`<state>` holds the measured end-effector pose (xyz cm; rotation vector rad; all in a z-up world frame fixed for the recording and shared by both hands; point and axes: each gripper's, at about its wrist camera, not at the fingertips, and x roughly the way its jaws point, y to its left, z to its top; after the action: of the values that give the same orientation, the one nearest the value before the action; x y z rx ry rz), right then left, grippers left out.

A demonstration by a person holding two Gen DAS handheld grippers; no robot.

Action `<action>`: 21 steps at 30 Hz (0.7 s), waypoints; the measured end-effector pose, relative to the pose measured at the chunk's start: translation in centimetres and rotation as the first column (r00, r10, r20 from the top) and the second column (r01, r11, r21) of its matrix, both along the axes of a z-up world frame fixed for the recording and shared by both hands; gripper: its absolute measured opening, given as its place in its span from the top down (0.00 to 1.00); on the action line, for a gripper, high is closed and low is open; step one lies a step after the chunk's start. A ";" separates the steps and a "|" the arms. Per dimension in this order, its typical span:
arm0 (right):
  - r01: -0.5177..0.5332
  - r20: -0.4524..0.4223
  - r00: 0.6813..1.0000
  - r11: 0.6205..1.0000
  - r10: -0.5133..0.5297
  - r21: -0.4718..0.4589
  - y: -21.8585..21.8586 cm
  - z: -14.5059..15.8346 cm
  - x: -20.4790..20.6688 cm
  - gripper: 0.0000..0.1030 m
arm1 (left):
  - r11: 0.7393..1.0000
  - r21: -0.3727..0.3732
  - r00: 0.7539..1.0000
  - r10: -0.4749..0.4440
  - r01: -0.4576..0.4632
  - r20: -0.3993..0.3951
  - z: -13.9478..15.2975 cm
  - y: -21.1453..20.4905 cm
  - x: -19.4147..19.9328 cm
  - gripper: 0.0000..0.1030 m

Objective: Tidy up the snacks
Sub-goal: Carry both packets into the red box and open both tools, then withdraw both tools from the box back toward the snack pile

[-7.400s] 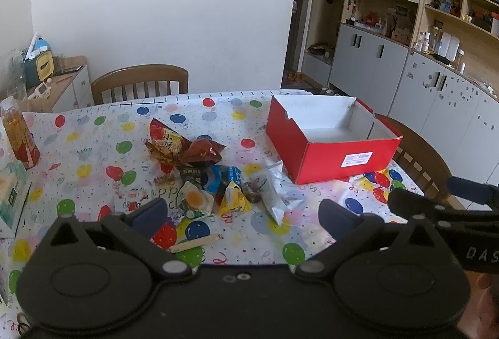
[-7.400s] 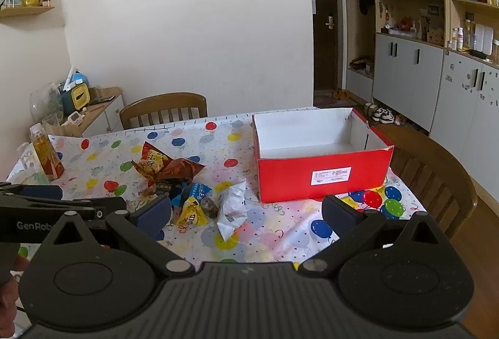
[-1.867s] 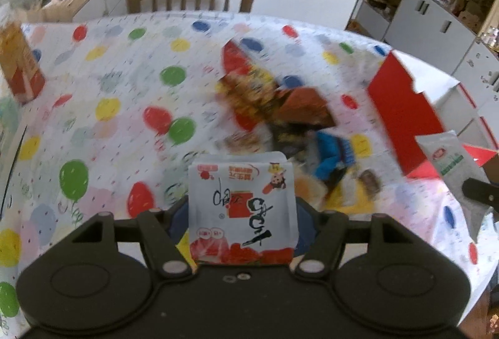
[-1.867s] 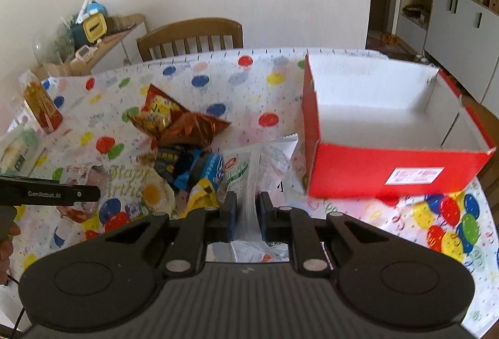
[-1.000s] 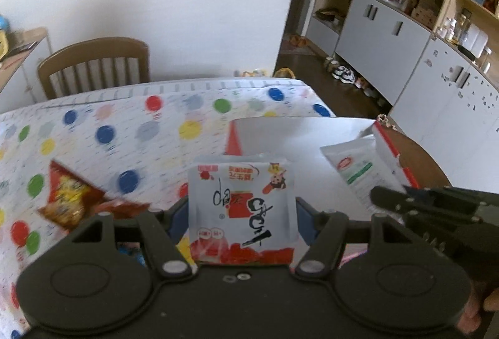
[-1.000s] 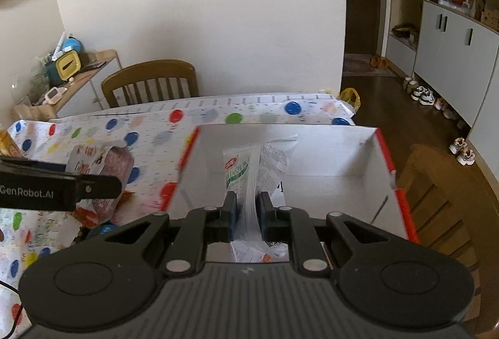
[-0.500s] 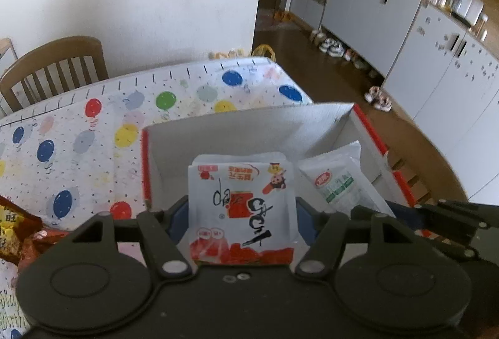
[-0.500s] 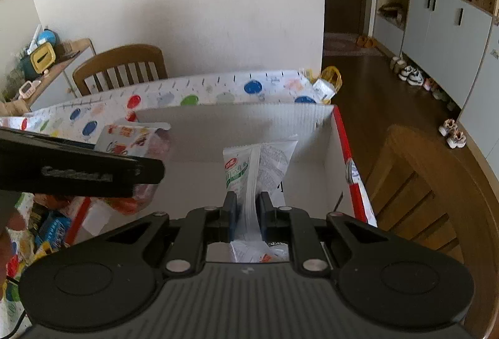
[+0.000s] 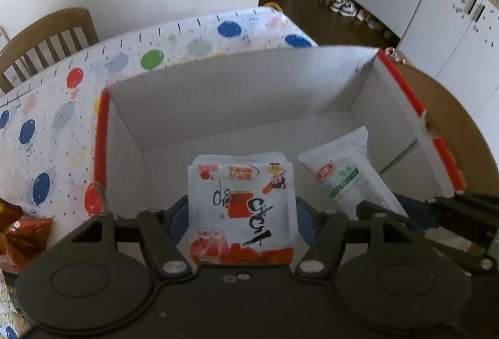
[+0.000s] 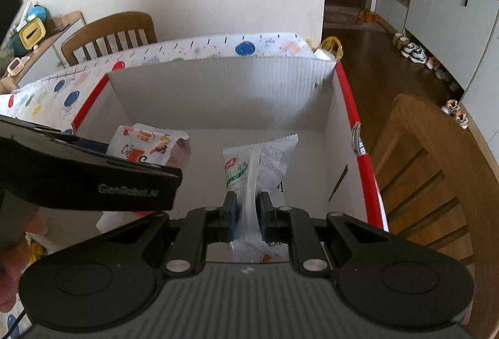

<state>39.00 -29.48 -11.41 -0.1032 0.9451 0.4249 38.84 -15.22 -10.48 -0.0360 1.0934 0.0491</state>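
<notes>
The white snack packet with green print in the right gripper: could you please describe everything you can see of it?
The white packet with green print is a flat, crinkly sealed pouch that looks like plastic film, with a red-and-green logo, a raised back seam and a serrated top edge. The right gripper is shut on its lower part along the seam, holding it upright and pointing down into the red box, over the white floor. It hangs right of the left gripper's red-and-white packet; they look apart. Whether it touches the floor is unclear.

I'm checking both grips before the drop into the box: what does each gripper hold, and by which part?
Left gripper clamps the red-and-white snack packet across its side edges. Right gripper pinches the green-and-white packet by its back seam near the lower end.
</notes>
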 end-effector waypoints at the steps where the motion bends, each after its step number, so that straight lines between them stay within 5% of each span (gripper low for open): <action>1: -0.002 -0.005 1.000 1.000 0.002 0.001 -0.2 -0.1 0.1 0.86 | 1.000 0.003 1.000 0.002 -0.002 -0.007 -0.2 0.0 0.0 0.35; 7: 0.010 -0.041 0.999 1.000 -0.009 0.018 -0.6 -0.8 0.3 0.85 | 1.000 0.022 0.999 -0.001 0.002 -0.033 -0.8 -0.1 0.1 0.34; 11: 0.013 -0.050 0.999 0.999 -0.012 0.029 -1.0 -0.9 0.3 0.85 | 0.998 0.055 0.999 -0.034 0.033 0.026 0.2 -0.7 -0.1 0.21; 21: -0.009 -0.036 0.999 0.999 0.011 0.054 -1.4 0.2 -0.2 0.85 | 0.994 0.093 0.991 -0.075 0.064 0.110 2.8 -1.0 -2.4 0.15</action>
<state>38.77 -30.87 -11.17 -0.0515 0.9690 0.4623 36.43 -16.25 -7.71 0.0791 0.9769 0.0330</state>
